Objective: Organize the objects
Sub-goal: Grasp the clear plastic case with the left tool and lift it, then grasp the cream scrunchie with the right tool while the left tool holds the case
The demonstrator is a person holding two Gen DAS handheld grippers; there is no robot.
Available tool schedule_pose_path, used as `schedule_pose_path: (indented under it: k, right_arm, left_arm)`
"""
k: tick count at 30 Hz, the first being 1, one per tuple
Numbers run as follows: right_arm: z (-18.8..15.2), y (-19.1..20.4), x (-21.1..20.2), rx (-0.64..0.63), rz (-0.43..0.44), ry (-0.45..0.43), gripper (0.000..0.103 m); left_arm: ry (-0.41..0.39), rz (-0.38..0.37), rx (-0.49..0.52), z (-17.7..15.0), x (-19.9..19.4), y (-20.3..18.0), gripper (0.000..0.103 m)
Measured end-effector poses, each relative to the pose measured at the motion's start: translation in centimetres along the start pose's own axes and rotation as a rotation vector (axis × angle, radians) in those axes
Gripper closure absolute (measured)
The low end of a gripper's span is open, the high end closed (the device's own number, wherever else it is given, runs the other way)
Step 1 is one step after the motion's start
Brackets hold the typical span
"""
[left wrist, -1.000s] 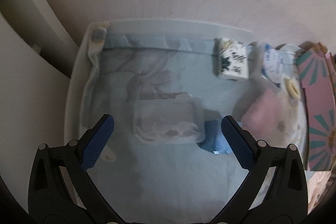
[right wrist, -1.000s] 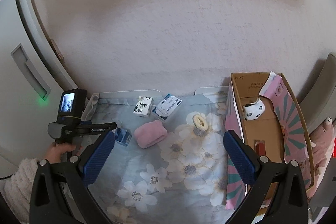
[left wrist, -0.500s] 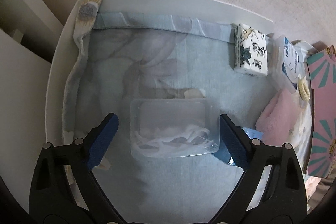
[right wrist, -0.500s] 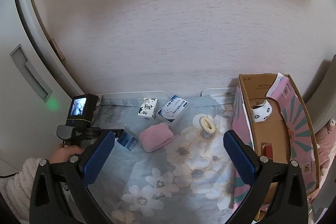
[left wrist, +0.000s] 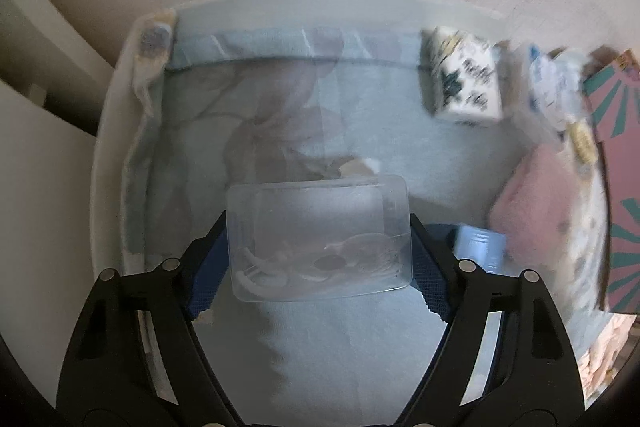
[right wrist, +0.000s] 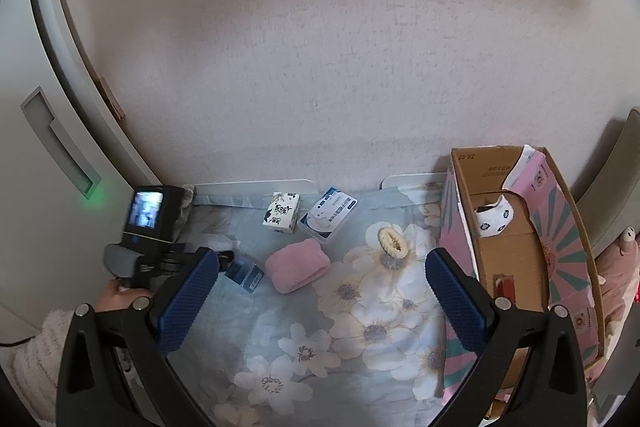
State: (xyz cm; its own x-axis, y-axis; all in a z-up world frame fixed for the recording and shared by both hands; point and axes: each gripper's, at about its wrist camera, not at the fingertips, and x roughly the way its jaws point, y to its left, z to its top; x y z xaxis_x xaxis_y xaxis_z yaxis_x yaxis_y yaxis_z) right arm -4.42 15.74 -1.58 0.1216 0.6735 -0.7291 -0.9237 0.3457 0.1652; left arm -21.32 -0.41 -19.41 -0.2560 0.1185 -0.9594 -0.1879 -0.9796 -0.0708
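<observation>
A clear plastic box [left wrist: 320, 227] with white bits inside lies on the pale blue floral sheet [left wrist: 320, 347]. My left gripper [left wrist: 316, 223] points down over it. Its jaws are closing, and both blue pads [left wrist: 204, 279] touch the box's short sides. In the right wrist view the left gripper [right wrist: 160, 259] sits at the far left, in a person's hand [right wrist: 120, 295]. My right gripper [right wrist: 320, 267] hangs open above the sheet with nothing between its fingers. A pink rolled cloth [right wrist: 298, 267] and a small blue box [right wrist: 244, 273] lie just beyond it.
A patterned tissue pack [right wrist: 282, 211] and a blue-and-white packet [right wrist: 330, 215] lie near the back wall. A cream scrunchie [right wrist: 392, 241] rests on the sheet. An open cardboard box [right wrist: 520, 259] at the right holds a white patterned item [right wrist: 494, 217]. A white cabinet [right wrist: 48, 147] stands left.
The left jaws have narrowed from wide apart to touching the clear box's sides. The right gripper's view shifted slightly; its jaws stayed wide.
</observation>
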Motion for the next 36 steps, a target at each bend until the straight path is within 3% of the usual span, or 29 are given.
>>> schedule_pose_path:
  k: [11, 16, 24, 25, 27, 31, 36]
  right_arm:
    - [-0.5, 0.3, -2.4, -0.028, -0.003, -0.087, 0.0]
    - [-1.5, 0.3, -2.9, -0.014, 0.001, -0.114, 0.0]
    - [-2.3, 0.8, -2.0, -0.028, 0.002, -0.115, 0.0]
    - [-2.3, 0.8, -1.5, -0.085, 0.053, -0.097, 0.0]
    - [-2.3, 0.8, -0.5, -0.1, 0.066, -0.079, 0.0]
    - [-1.8, 0.2, 2.9, -0.07, 0.038, -0.047, 0.001]
    - [-0.7, -0.6, 9.9, 0.015, 0.007, 0.025, 0.017]
  left_arm:
    - [-0.439, -0.044, -0.01, -1.5, -18.3, -0.9, 0.024]
    - [-0.568, -0.015, -0.01, -4.6, -23.7, -0.2, 0.024]
    - [-0.594, -0.033, -0.049, -7.1, -25.3, 0.6, 0.024]
    - [-0.591, -0.03, -0.049, -7.1, -25.3, 0.3, 0.024]
    - [-0.591, -0.034, -0.05, -7.5, -25.8, 0.5, 0.024]
    - [-0.588, -0.053, -0.048, -8.1, -26.3, 1.4, 0.024]
    - [-0.593, -0.069, -0.024, -9.2, -26.8, 2.7, 0.024]
